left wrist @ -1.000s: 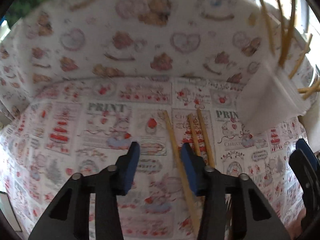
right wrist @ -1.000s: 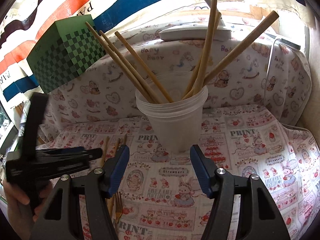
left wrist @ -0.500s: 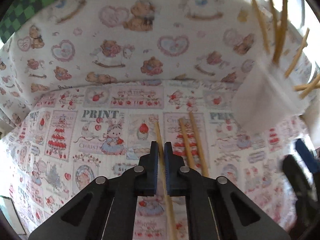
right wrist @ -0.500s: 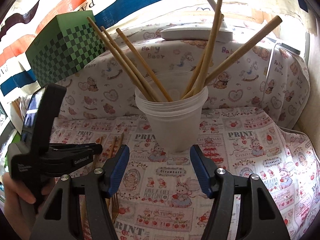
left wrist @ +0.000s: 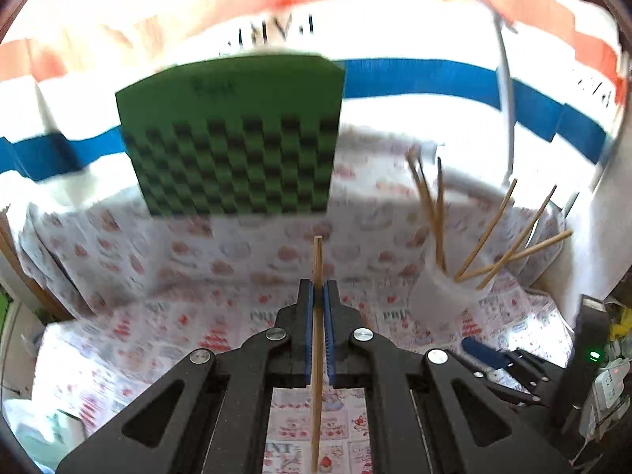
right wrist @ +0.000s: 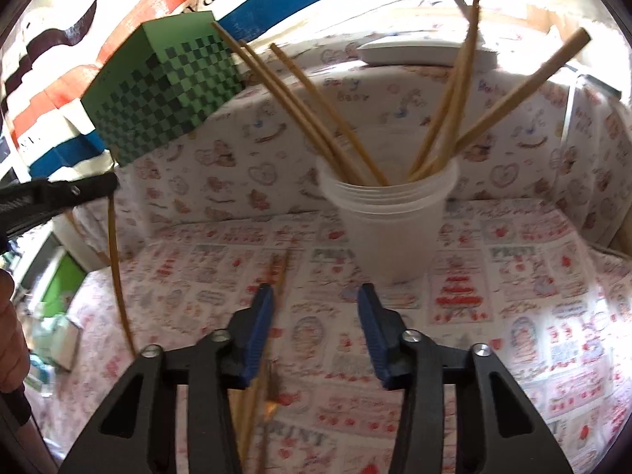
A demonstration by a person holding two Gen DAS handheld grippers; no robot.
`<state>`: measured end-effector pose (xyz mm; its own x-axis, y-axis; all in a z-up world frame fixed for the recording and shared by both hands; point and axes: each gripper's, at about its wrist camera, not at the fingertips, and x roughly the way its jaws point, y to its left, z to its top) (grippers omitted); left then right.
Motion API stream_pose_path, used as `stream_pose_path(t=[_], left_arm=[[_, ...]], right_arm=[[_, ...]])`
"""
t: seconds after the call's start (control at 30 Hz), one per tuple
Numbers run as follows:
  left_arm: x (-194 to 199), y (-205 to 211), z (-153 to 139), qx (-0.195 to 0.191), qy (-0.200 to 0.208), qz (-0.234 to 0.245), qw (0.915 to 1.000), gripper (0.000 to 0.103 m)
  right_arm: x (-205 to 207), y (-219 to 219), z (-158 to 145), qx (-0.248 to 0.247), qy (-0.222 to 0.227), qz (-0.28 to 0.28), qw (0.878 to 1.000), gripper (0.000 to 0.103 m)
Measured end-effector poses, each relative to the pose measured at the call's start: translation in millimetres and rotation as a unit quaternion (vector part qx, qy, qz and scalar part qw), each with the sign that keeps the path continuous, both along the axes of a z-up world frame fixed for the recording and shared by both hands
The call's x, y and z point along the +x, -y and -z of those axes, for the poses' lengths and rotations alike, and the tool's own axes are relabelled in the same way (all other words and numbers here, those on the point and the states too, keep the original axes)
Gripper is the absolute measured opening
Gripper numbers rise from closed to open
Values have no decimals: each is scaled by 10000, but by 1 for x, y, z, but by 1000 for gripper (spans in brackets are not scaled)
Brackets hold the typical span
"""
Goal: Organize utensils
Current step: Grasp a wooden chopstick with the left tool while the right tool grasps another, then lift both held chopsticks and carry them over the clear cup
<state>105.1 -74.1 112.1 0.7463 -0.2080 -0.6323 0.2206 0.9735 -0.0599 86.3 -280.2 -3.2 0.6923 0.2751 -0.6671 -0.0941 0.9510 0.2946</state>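
My left gripper (left wrist: 317,308) pinches a single wooden chopstick (left wrist: 316,339) between its blue fingers (left wrist: 308,316), the stick standing upright above the patterned counter (left wrist: 158,339). My right gripper (right wrist: 315,316) hovers with fingers (right wrist: 258,328) spread wide and empty, over two more chopsticks (right wrist: 276,276) lying flat on the cloth. Just beyond stands the translucent plastic cup (right wrist: 391,229), already holding a fan of leaning chopsticks (right wrist: 300,106). A green checkered box (right wrist: 166,91) sits behind, to the cup's left, against a striped red, white and blue backdrop (left wrist: 434,83).
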Motion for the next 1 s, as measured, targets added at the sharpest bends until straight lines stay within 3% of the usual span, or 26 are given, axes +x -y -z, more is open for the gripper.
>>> stream_pose_path(t=[0.1,0.23,0.33,0.57,1.0], left_arm=[[-11,-11,-18,-88,262,16,9996,4],[-22,-19,-30,-145,561,41,9983,4],[-28,-25,-31,-125,751,49,9971,4],[-36,-35,-35,-136,958,101,9953,4],[-38,-37,-41,22,1093,69,9940,4]], right_arm=[[11,-12,-3,-70,-237,-97,9996,36],[32,-39,1,-515,-544,-199,9970,31],[49,-53,11,-571,-886,-315,9939,22],[79,-73,36,-856,-1468,-285,9850,18],[96,-94,53,-1306,-1487,-124,9802,7]])
